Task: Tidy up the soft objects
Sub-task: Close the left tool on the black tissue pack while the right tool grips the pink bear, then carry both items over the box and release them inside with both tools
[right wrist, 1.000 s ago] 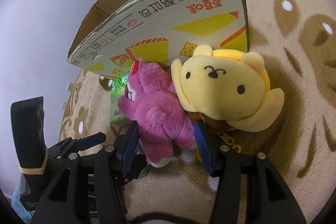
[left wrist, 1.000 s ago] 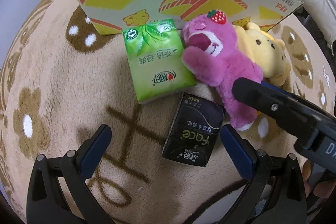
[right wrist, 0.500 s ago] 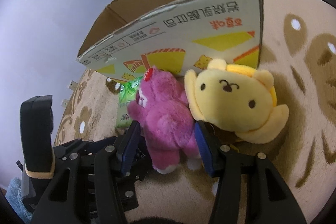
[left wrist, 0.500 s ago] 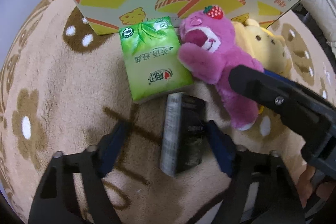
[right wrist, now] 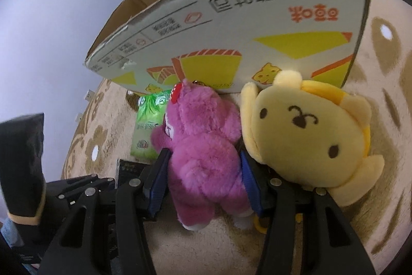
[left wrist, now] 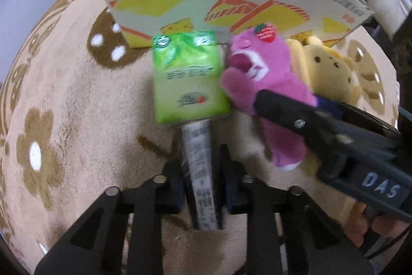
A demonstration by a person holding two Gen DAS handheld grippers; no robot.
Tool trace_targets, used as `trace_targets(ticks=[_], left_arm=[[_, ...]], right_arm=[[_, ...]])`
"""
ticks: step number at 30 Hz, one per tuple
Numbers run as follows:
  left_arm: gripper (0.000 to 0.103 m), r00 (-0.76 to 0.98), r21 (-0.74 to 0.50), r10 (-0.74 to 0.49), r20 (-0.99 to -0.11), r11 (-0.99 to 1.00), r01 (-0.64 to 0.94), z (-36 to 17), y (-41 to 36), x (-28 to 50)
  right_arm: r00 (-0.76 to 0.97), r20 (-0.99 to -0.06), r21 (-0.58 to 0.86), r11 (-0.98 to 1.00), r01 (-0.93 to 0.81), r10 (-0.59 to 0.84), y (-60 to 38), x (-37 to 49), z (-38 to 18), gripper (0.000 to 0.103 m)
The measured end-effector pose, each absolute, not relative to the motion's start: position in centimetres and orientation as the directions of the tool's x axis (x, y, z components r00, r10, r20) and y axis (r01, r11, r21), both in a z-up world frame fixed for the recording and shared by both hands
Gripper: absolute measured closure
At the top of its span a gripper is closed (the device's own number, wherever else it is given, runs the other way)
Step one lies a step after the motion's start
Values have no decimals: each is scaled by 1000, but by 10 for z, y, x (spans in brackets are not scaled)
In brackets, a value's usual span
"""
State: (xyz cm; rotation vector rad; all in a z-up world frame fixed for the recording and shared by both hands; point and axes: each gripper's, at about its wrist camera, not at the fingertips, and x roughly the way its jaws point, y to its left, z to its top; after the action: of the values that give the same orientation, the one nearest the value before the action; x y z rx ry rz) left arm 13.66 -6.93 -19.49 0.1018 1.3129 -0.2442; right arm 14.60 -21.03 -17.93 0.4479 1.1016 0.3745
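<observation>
Two grips: left gripper (left wrist: pixel 203 166) clamped on black tissue pack (left wrist: pixel 200 172) (turned edge-up), just beside green tissue pack (left wrist: pixel 188 79); right gripper (right wrist: pixel 203 179) squeezing purple plush bear (right wrist: pixel 203 146), touching yellow plush (right wrist: pixel 309 135), against cardboard box (right wrist: pixel 231 25).

Two plush toys are lying side by side on the rug: one purple bear (right wrist: pixel 203 146) and one yellow bear (right wrist: pixel 306 138). Two tissue packs are sharing the scene, one green pack (left wrist: pixel 186 79) and one black pack (left wrist: pixel 202 172). One cardboard box (right wrist: pixel 244 25) is standing behind them, and two grippers, left (left wrist: pixel 203 182) and right (right wrist: pixel 203 184), are showing.
</observation>
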Motion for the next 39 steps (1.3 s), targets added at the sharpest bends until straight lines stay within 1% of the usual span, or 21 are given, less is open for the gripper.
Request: trace_targets(ticks=[1, 3, 8, 15, 18, 21, 27, 34, 39], left_arm=[[84, 239, -63, -124, -963, 967, 247, -194, -72, 135], [84, 259, -51, -124, -958, 961, 273, -190, -78, 131], [84, 310, -28, -120, -943, 958, 287, -176, -87, 123], [84, 380, -61, -165, -910, 961, 270, -149, -71, 115], [84, 420, -67, -177, -890, 962, 265, -140, -64, 118], [84, 448, -73, -176, -877, 969, 238, -131, -57, 122], [84, 498, -70, -163, -852, 977, 200, -116, -44, 121], [84, 547, -43, -131, -827, 984, 171, -101, -33, 117], [84, 568, -23, -105, -816, 988, 150, -87, -27, 117]], right_arm=[[404, -767, 515, 854, -74, 498, -210, 146, -179, 51], [401, -774, 502, 861, -85, 491, -208, 144, -178, 53], [406, -777, 496, 865, -76, 482, -208, 141, -175, 53], [427, -739, 557, 829, -48, 521, -212, 131, -167, 55], [443, -739, 546, 836, -46, 507, -213, 127, -161, 56], [483, -751, 483, 873, -64, 451, -208, 123, -148, 56], [512, -746, 453, 888, -77, 425, -206, 116, -135, 58], [585, -698, 458, 885, -76, 412, -220, 100, -110, 59], [624, -657, 506, 861, -50, 423, -233, 94, -98, 59]])
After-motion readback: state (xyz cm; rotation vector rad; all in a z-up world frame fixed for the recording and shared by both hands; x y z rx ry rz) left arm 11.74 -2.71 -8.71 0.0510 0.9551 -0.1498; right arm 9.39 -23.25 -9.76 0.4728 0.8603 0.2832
